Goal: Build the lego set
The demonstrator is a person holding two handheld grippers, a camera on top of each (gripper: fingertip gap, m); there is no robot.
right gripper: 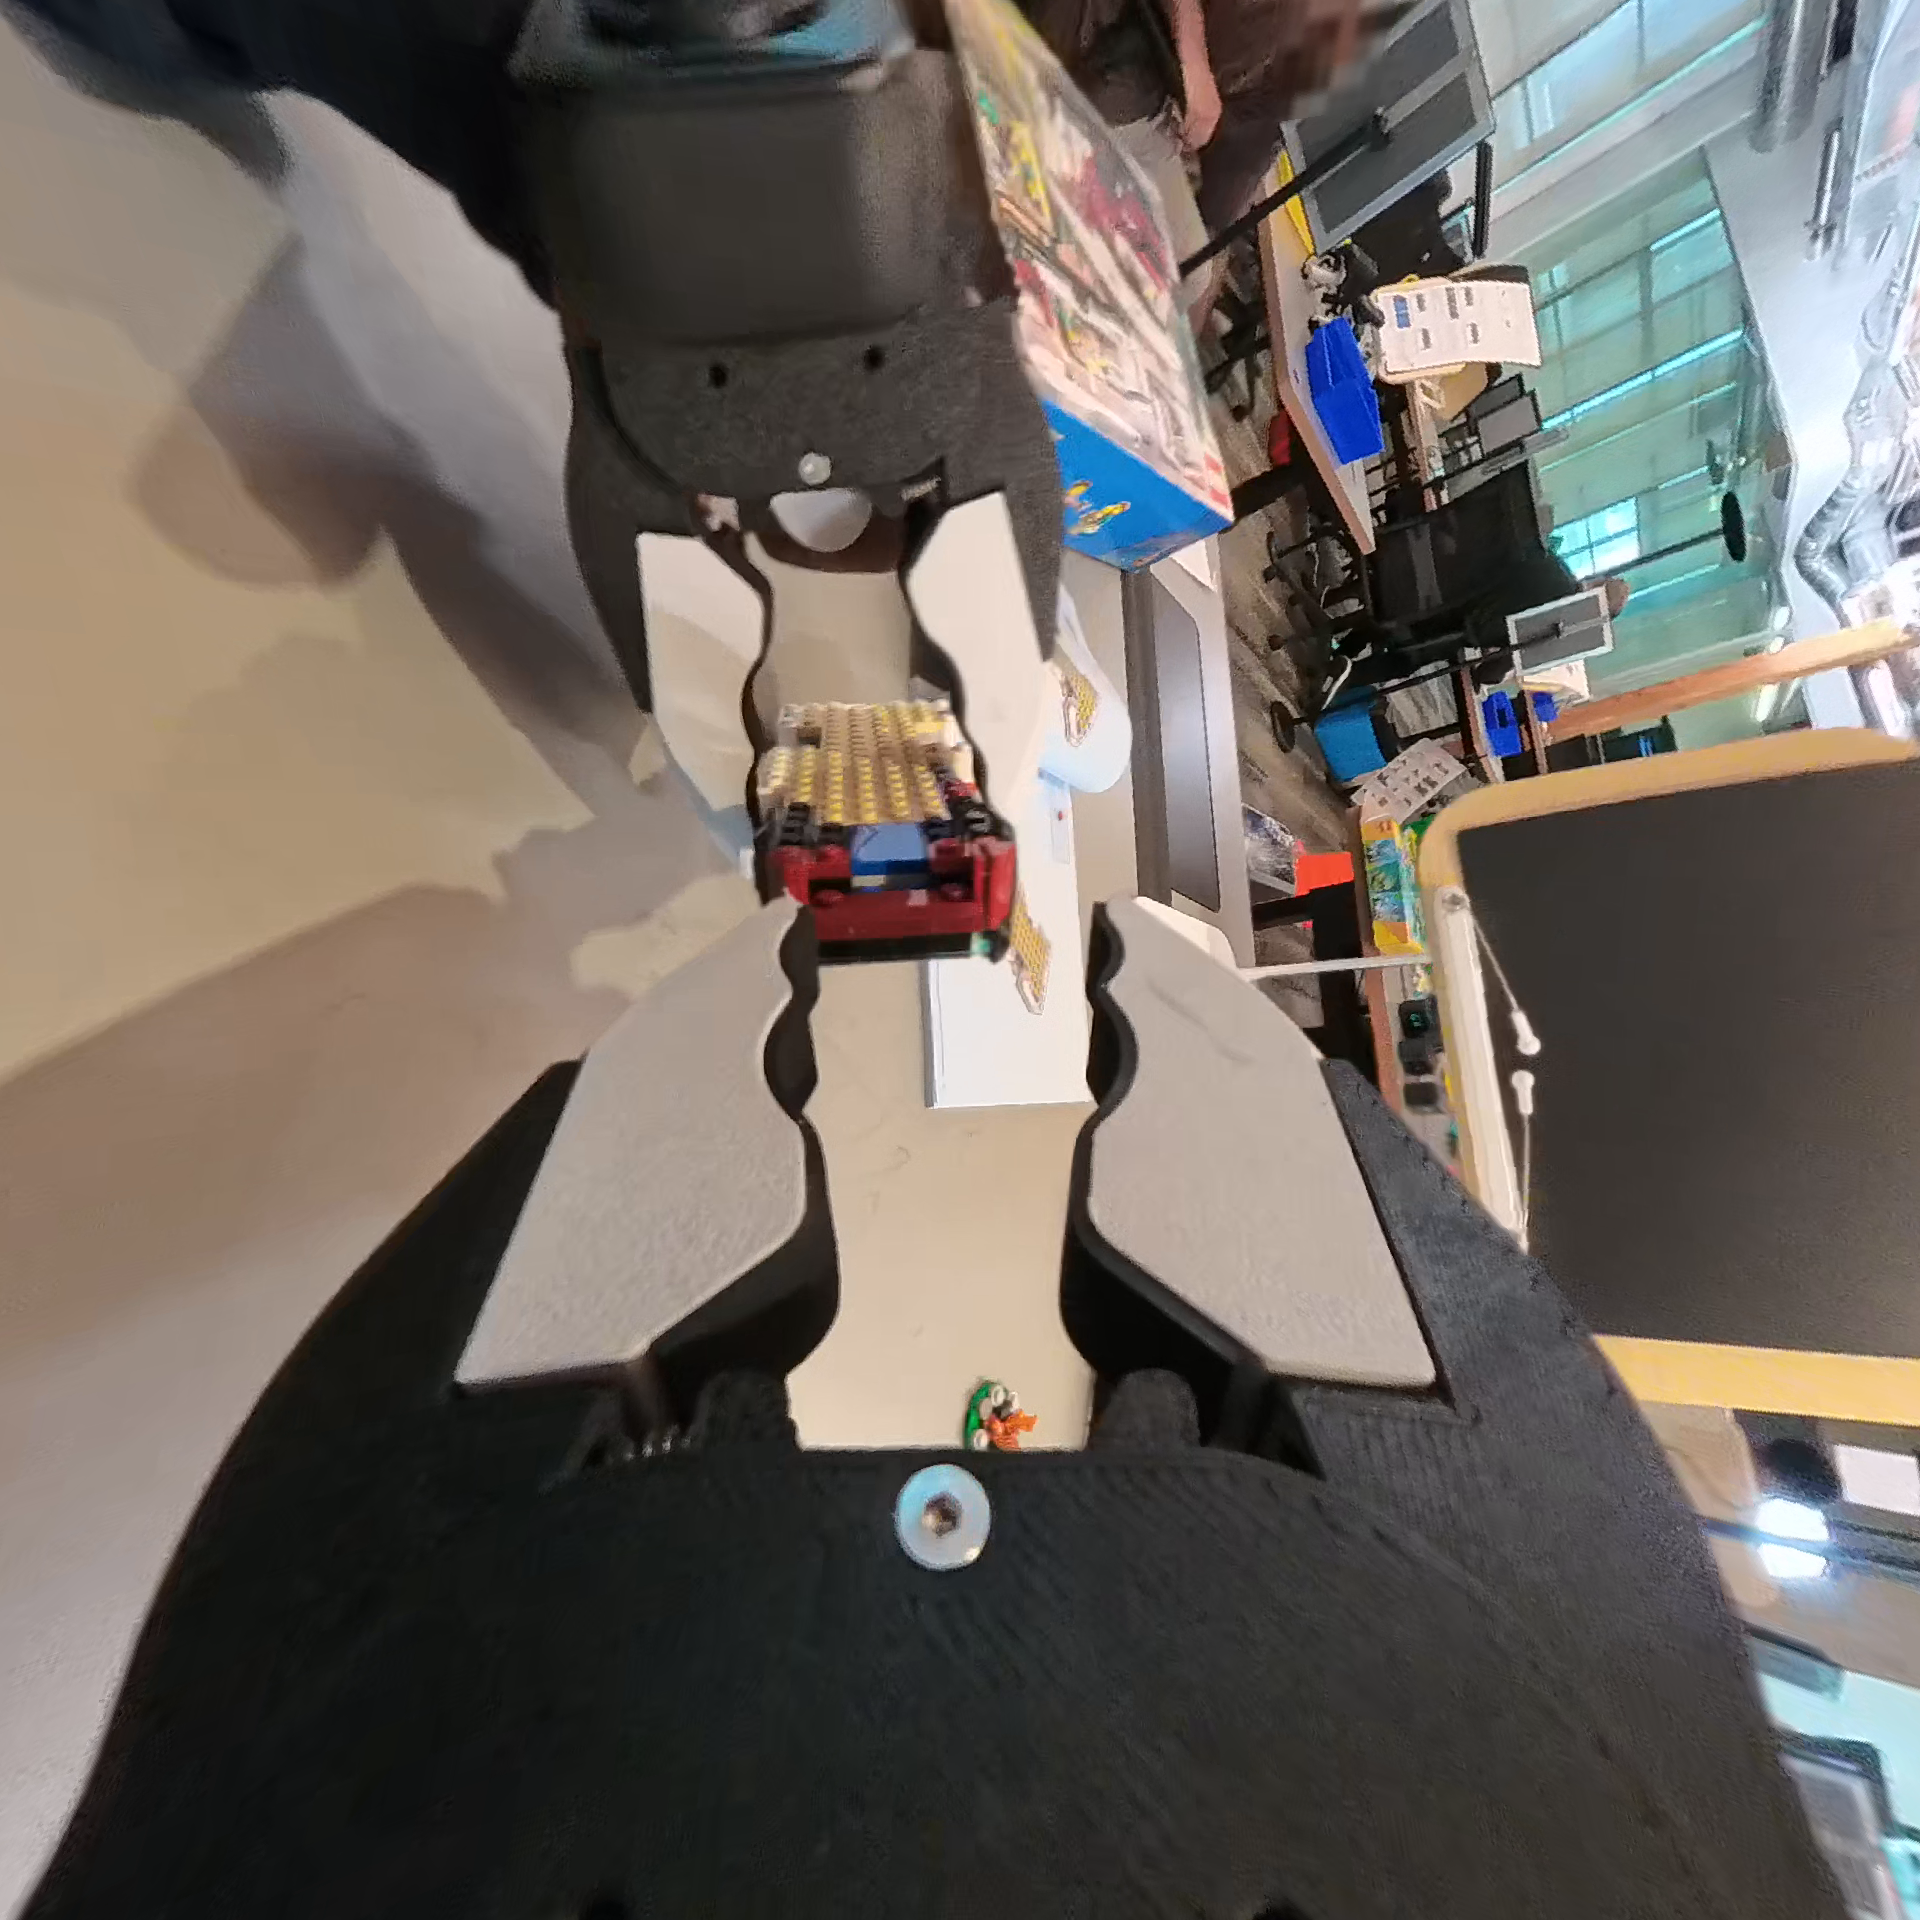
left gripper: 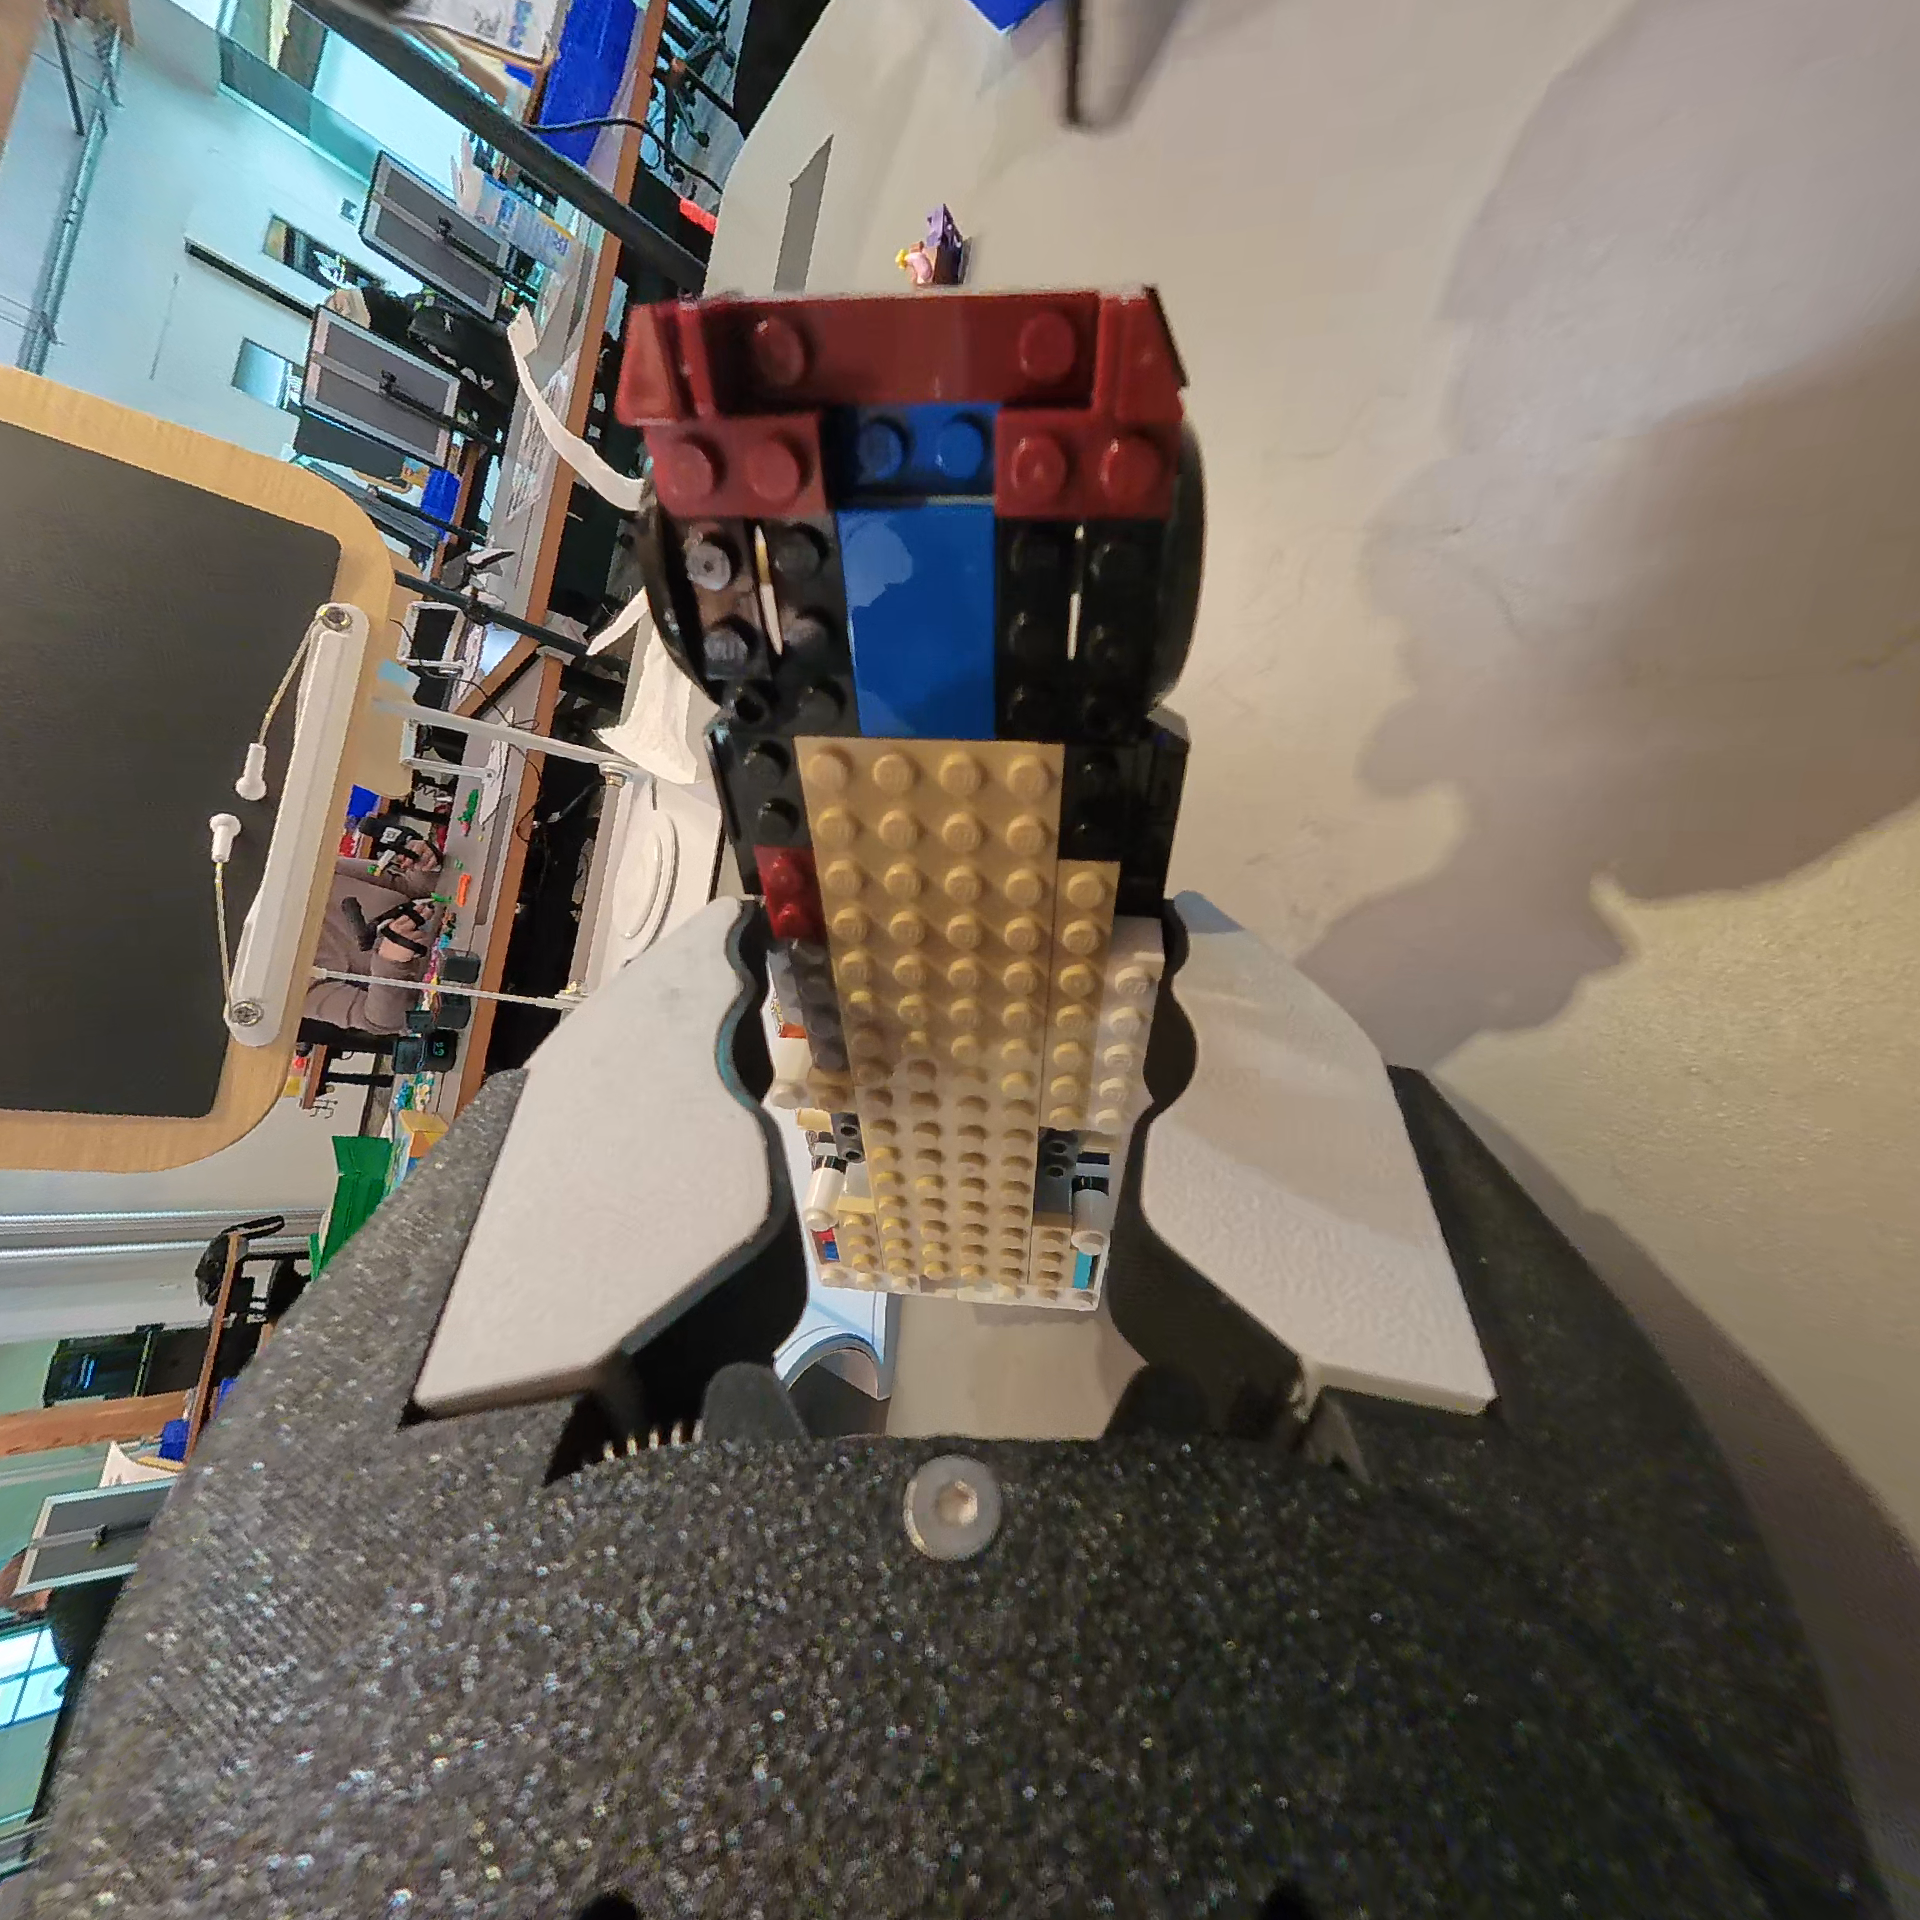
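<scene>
The left gripper (left gripper: 961, 935) has its jaws clamped on a long toy-brick model (left gripper: 940, 790) with a tan studded plate on top, black flanks, a blue centre strip and a dark red end. Both pale fingers (left gripper: 665, 1049) press on its sides at the white and tan near end, and the dark red end juts out toward twelve o'clock, clear of the pale bench (left gripper: 1507, 520).

In the right wrist view the right gripper (right gripper: 940, 935) has its jaws apart with nothing between them. The same model's dark red end (right gripper: 888, 888) faces it just beyond the fingertips, close to the left one at about eleven o'clock; whether they touch cannot be told.

Outward from there, a white booklet (right gripper: 997, 1039) lies on the bench behind the open jaws, and a tiny orange and green piece (right gripper: 1000, 1415) sits at six o'clock near the jaw roots. A colourful printed box with a blue edge (right gripper: 1101, 312) stands at one o'clock. In the left wrist view a small purple and yellow brick piece (left gripper: 935, 249) rests on the bench at twelve o'clock.

As for progress, the model is partly built, lifted and held in one gripper only.
</scene>
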